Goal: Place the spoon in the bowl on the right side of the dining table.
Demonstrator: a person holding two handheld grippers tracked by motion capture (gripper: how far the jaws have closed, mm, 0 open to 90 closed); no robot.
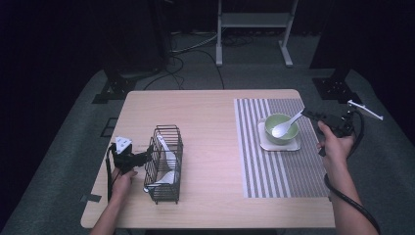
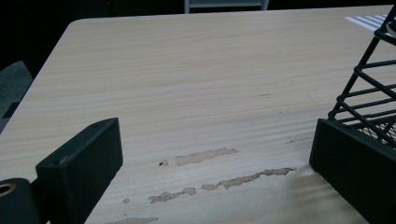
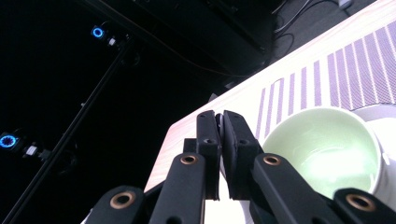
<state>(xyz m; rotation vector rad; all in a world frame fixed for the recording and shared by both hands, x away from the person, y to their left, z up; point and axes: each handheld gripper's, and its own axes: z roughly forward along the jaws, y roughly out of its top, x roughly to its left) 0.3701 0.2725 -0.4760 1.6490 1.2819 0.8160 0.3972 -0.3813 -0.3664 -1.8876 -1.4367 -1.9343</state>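
A black wire basket (image 1: 165,164) stands on the left half of the table with white spoons (image 1: 167,152) leaning inside it. My left gripper (image 1: 145,158) sits low at the basket's left side. Its jaws are wide open over bare wood, and the right one is close against the basket's wires (image 2: 369,93). My right gripper (image 1: 308,114) is shut on the handle of a white spoon (image 1: 288,125). The spoon's scoop hangs over a green bowl (image 1: 281,132). In the right gripper view the gripper (image 3: 220,122) pinches a thin white edge, and the green bowl (image 3: 327,154) lies just beyond.
The bowl rests on a white square saucer (image 1: 281,145), which lies on a striped grey placemat (image 1: 274,171) on the table's right half. Pale scuff marks (image 2: 205,156) mark the wood between my left jaws. A metal stand (image 1: 254,22) is behind the table.
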